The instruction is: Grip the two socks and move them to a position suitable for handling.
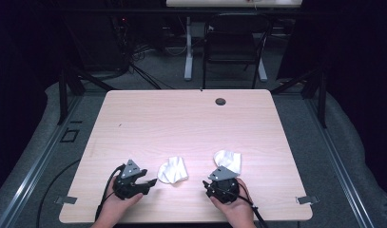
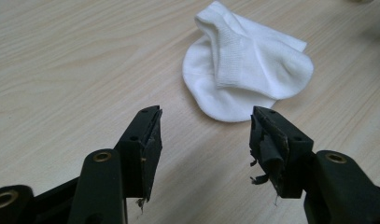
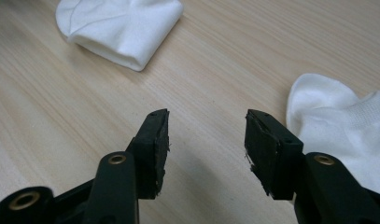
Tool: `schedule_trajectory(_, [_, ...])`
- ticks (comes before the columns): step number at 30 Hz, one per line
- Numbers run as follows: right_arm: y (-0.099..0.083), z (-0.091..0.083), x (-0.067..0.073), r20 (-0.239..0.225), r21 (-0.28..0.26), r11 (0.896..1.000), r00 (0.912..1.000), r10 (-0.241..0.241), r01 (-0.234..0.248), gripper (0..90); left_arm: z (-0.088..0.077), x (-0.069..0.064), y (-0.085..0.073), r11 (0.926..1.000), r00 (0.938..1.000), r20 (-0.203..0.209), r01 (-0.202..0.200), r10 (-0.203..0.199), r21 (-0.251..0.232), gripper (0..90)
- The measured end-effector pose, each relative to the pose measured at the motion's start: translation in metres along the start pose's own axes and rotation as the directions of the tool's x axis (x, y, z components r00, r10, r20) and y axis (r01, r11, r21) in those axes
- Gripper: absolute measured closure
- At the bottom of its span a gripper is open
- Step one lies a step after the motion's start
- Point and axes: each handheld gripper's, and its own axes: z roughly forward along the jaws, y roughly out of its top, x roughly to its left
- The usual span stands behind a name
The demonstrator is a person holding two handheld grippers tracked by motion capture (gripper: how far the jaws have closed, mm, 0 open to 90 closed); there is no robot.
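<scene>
Two socks, both grippers empty

My left gripper (image 1: 150,183) and right gripper (image 1: 216,176) gape open; one sock (image 1: 172,171) lies between them, another sock (image 1: 228,160) just ahead. Shallow pinch might snag one layer.

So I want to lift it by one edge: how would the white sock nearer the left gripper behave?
The white sock lies crumpled and folded, so it probably droops limply. Thin knit: likely very light and unlikely to slip.
</scene>
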Motion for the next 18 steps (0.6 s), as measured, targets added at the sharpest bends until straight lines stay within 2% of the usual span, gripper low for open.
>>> schedule_trajectory(2, [0.0000, 0.0004, 0.0014, 0.004, 0.005, 1.000, 0.9999, -0.010, 0.010, 50.5, -0.0005, 0.0015, -0.0003, 1.0000, 1.0000, -0.001, -0.003, 0.003, -0.002, 42.9])
schedule_trajectory(4, [0.0000, 0.0025, 0.0052, 0.012, 0.012, 0.999, 0.9990, -0.043, 0.043, 50.5, -0.0009, 0.0028, -0.0007, 0.9999, 0.9999, -0.012, 0.001, -0.002, -0.012, 42.6])
schedule_trajectory(5, [0.0004, 0.0054, 0.0077, -0.006, 0.045, 0.998, 0.9991, -0.041, 0.042, 50.5, -0.0007, 0.0029, -0.0007, 0.9999, 0.9999, -0.014, -0.001, 0.000, -0.015, 42.3])
schedule_trajectory(6, [0.0003, 0.0062, 0.0087, -0.004, 0.051, 0.998, 0.9989, -0.048, 0.048, 50.6, 0.0000, 0.0018, -0.0006, 0.9997, 0.9997, -0.019, -0.012, 0.012, -0.019, 41.8])
schedule_trajectory(9, [0.0005, 0.0074, 0.0102, 0.002, 0.048, 0.998, 0.9994, -0.035, 0.035, 51.2, 0.0010, 0.0007, 0.0001, 1.0000, 0.9999, -0.012, -0.009, 0.009, 0.001, 42.1])
schedule_trajectory(12, [0.0001, 0.0066, 0.0083, -0.022, 0.042, 0.999, 0.9997, -0.010, 0.011, 53.1, 0.0014, -0.0005, 0.0004, 0.9997, 0.9992, -0.031, -0.026, 0.026, 0.000, 42.9])
schedule_trajectory(15, [-0.0015, 0.0054, 0.0035, -0.056, 0.031, 0.999, 0.9978, 0.034, -0.033, 54.2, 0.0018, 0.0003, 0.0000, 0.9999, 0.9997, -0.018, -0.015, 0.015, -0.001, 46.8])
schedule_trajectory(18, [-0.0018, 0.0053, 0.0026, -0.054, 0.029, 0.999, 0.9978, 0.039, -0.038, 54.2, 0.0020, 0.0008, -0.0002, 1.0000, 0.9997, -0.024, -0.003, 0.003, 0.000, 48.6])
